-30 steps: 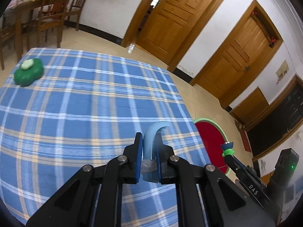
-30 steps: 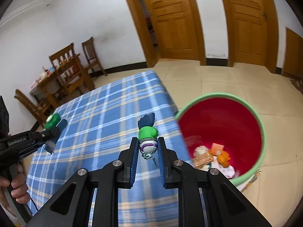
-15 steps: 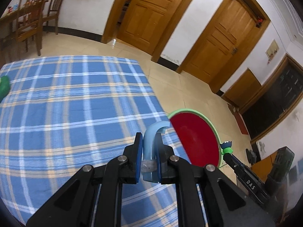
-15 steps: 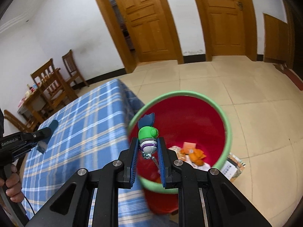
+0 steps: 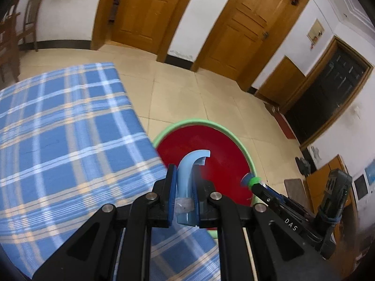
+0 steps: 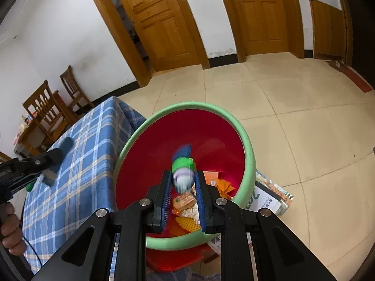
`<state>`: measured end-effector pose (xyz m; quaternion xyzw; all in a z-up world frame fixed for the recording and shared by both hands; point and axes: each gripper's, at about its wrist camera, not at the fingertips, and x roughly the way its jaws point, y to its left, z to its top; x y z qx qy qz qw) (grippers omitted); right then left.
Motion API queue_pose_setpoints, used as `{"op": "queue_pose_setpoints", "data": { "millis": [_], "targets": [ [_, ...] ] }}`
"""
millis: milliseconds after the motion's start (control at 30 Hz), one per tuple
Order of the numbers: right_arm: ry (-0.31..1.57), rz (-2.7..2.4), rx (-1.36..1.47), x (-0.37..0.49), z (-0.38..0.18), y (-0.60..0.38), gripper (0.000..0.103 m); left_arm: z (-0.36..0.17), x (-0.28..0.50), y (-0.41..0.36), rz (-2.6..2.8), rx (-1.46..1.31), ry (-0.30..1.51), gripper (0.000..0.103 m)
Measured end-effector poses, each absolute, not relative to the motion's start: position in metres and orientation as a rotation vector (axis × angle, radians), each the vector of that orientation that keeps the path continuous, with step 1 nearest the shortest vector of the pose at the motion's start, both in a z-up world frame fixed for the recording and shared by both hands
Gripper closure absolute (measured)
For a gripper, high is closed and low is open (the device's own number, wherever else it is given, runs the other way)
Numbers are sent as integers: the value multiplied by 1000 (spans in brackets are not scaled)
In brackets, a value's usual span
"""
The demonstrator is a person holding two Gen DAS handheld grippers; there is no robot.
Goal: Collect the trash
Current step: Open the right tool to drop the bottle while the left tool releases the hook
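My left gripper (image 5: 184,182) is shut on a curved light-blue plastic piece (image 5: 187,171), held over the table edge next to the red bin with a green rim (image 5: 199,124). My right gripper (image 6: 182,182) hangs over the same bin (image 6: 248,145). Its jaws stand wider apart than the small green-and-purple toy (image 6: 184,173), which is blurred between them. Wrappers and orange scraps (image 6: 187,203) lie at the bin's bottom. In the left wrist view the right gripper's tip with the green toy (image 5: 253,182) shows over the bin's right rim.
The blue plaid table (image 5: 58,140) is on the left, and the bin stands on the tiled floor right beside its edge. A printed bag (image 6: 271,194) lies by the bin. Wooden chairs (image 6: 46,107) and doors (image 6: 164,21) stand behind.
Both grippers moved right, from over the table toward the bin. The right gripper's jaws have parted and the green toy between them is now blurred.
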<state>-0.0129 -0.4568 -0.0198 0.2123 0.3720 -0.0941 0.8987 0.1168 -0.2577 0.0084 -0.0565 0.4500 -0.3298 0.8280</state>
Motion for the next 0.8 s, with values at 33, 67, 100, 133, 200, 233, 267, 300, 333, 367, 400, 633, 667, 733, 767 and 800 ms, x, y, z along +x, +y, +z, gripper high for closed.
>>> {"op": "queue_pose_setpoints", "data": {
  "millis": [33, 67, 100, 133, 200, 233, 267, 300, 333, 367, 400, 633, 667, 733, 767, 800],
  "targets": [
    [765, -196, 440, -13, -20, -459, 82, 6, 118, -263, -704, -115, 960, 91],
    [762, -196, 440, -13, -20, -461, 82, 3, 119, -269, -708, -110, 965, 91],
    [760, -198, 440, -13, -19, -463, 82, 0, 121, -276, -720, -105, 974, 91],
    [756, -200, 441, -14, -19, -466, 80, -2, 122, -282, -732, -99, 979, 91],
    [751, -204, 437, -15, -18, -469, 78, -6, 123, -294, -753, -81, 983, 91],
    [749, -208, 434, -16, -18, -470, 77, -7, 122, -298, -758, -75, 985, 91],
    [748, -210, 432, -17, -18, -471, 77, -9, 122, -303, -765, -67, 990, 91],
    [748, -212, 430, -19, -18, -472, 76, -10, 122, -306, -768, -64, 992, 91],
    [749, -212, 430, -20, -18, -473, 76, -10, 121, -308, -772, -63, 994, 91],
    [749, -213, 427, -22, -17, -473, 75, -11, 121, -309, -774, -59, 997, 90],
    [750, -214, 425, -22, -17, -473, 75, -11, 120, -311, -772, -51, 1000, 85],
    [739, -203, 425, -27, -10, -467, 69, 0, 113, -293, -704, -54, 986, 61],
    [736, -196, 425, -29, -8, -464, 68, 2, 111, -287, -694, -61, 980, 58],
    [734, -187, 423, -29, -5, -457, 60, 8, 107, -271, -662, -77, 961, 50],
    [732, -181, 420, -30, -2, -453, 58, 8, 104, -264, -648, -84, 955, 50],
    [729, -174, 417, -31, 0, -449, 56, 11, 103, -256, -634, -91, 950, 50]
  ]
}}
